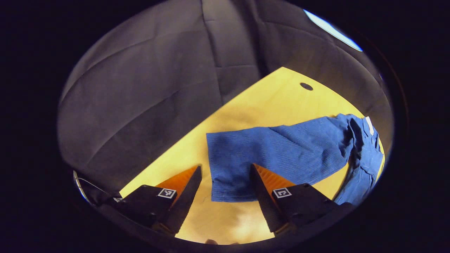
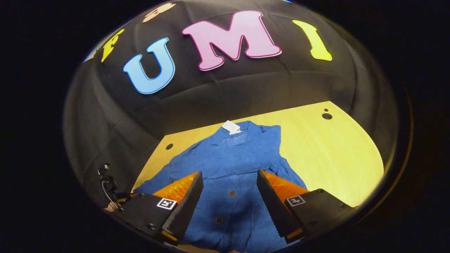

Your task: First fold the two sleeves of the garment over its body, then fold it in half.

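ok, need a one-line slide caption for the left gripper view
Open left gripper poised above the cuff end of a blue shirt's outstretched sleeve on a yellow table.

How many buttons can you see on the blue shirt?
2: dark round buttons on the blue corduroy shirt, one between the right gripper fingers, one nearer the camera. Folds may hide others.
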`<control>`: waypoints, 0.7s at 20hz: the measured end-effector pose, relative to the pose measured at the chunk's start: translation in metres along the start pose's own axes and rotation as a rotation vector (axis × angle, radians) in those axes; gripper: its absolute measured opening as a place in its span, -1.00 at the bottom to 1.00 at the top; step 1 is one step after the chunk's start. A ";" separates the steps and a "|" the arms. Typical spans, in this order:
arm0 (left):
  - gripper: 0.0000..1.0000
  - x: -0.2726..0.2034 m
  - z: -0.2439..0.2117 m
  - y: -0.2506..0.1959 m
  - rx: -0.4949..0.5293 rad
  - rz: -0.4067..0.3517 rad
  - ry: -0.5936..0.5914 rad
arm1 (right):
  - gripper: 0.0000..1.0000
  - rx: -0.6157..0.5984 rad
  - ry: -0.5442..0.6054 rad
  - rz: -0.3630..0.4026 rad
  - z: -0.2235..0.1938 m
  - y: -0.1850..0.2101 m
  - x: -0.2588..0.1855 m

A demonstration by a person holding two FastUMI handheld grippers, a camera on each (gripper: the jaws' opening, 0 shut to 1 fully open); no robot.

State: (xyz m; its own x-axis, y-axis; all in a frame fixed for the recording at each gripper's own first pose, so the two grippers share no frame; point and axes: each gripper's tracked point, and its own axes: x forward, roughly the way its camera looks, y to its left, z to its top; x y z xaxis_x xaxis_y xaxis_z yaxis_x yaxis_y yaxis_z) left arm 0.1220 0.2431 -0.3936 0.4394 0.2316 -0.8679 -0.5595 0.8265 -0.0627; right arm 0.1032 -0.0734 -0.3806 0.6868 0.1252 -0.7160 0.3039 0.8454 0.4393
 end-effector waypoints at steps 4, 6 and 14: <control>0.27 -0.007 0.006 -0.016 0.013 -0.014 -0.006 | 0.95 -0.020 0.055 0.052 -0.016 0.002 -0.007; -0.30 -0.001 0.005 -0.027 0.053 -0.016 -0.002 | 0.95 -0.037 0.072 0.048 -0.022 -0.008 -0.011; -1.00 -0.038 0.037 -0.056 -0.022 -0.108 -0.096 | 0.94 -0.008 0.042 -0.012 -0.004 -0.053 -0.014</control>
State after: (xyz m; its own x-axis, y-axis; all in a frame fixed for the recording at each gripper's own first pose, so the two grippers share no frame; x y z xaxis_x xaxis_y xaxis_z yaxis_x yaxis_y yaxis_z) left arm 0.1628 0.2071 -0.3392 0.5623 0.1907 -0.8046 -0.5202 0.8380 -0.1650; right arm 0.0750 -0.1176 -0.3962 0.6551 0.1364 -0.7431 0.3066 0.8509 0.4265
